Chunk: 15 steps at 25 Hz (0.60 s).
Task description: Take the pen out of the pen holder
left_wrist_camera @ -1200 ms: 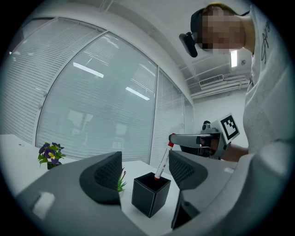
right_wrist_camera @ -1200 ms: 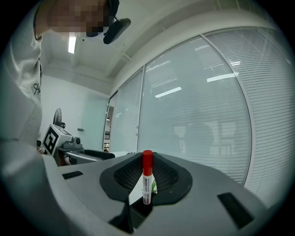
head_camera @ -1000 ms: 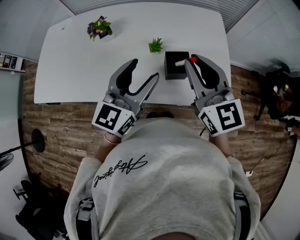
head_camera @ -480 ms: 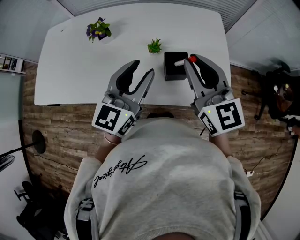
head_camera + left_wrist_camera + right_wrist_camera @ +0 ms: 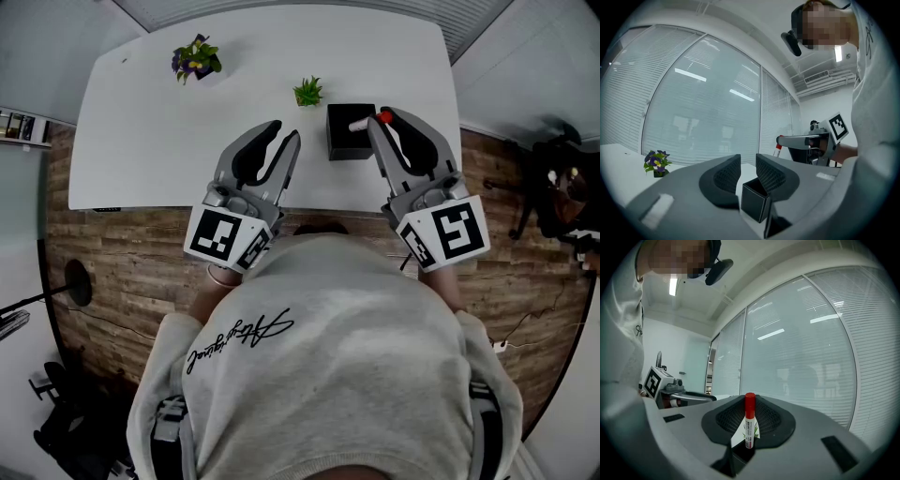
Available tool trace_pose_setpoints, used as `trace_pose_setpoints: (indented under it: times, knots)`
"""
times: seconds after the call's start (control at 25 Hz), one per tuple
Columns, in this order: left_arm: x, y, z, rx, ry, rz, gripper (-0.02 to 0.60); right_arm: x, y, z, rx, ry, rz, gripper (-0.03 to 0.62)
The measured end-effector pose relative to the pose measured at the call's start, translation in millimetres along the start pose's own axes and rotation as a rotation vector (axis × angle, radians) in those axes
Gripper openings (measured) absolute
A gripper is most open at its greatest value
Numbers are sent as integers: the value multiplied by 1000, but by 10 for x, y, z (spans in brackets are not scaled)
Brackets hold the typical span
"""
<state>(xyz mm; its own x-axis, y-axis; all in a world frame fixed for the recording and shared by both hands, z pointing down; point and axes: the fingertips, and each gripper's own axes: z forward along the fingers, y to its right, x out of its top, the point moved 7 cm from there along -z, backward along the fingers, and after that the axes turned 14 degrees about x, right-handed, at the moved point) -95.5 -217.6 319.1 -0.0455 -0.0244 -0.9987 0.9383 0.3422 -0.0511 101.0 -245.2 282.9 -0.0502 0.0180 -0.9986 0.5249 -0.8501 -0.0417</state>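
— What are you holding, and how do you get it out cleanly?

— My right gripper (image 5: 386, 127) is clamped on the pen (image 5: 749, 418), just below its red cap. The pen stands upright, and its lower end looks to be still at the mouth of the pen holder (image 5: 345, 139). That black box sits on the right part of the table (image 5: 187, 112), towards the near edge. I judge the best move is a straight lift. I would keep the squeeze steady and the pen vertical, so the tip clears the rim without tipping the box.

— And your other side?

— My left gripper (image 5: 284, 133) is just left of the holder and not touching it. Its jaws have just been closing to a narrow gap, with nothing between the pads. If the box starts to rise with the pen, I could press this gripper against its left wall. Otherwise I would keep it clear.

— Count things for me, biggest first.

— One table. Two grippers. One pen holder. Two potted plants: a purple-flowered one (image 5: 195, 60) at the far left, and a small green one (image 5: 307, 91) just beyond the holder's left side. One pen.
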Motion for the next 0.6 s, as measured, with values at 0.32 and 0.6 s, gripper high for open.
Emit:
trace_pose_setpoints:
  times: [0.32,0.6]
  knots:
    - [6,-4,9,18,1,10,63,-9,27,4,3,6,2,63]
    - [15,-11,17,34,3,5,37,2,48,8,4,11,4,63]
